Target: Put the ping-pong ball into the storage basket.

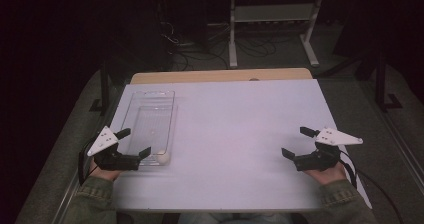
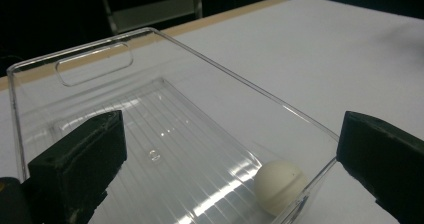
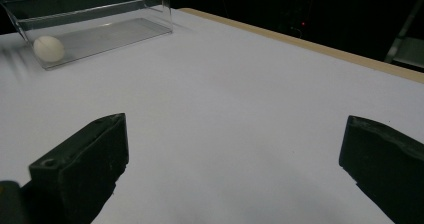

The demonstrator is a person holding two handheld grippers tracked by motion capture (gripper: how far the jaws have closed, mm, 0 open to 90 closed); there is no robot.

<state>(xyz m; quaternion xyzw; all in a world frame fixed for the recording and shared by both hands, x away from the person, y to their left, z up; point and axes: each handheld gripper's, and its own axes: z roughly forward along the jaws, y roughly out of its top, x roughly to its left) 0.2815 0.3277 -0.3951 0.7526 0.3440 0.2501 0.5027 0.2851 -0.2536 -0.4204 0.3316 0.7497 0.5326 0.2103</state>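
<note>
A clear plastic bin [image 1: 149, 96] lies lengthwise on the left part of the white table [image 1: 235, 129]. A small white ball [image 1: 163, 158] rests inside it at the near right corner, and shows as the ball [image 2: 279, 185] and the ball [image 3: 48, 48] in the gripper views. My left gripper [image 1: 134, 142] is open at the bin's near end, its jaws wide apart above the bin [image 2: 165, 149]. At the right side of the table my right gripper [image 1: 298, 142] is open over bare tabletop, far from the bin [image 3: 95, 26].
A strip of wooden tabletop [image 1: 220, 76] shows beyond the white sheet. Behind the table stand a white metal frame [image 1: 272, 24] and loose cables [image 1: 200, 49] on the dark floor. A person's sleeves [image 1: 345, 204] come in at the near edge.
</note>
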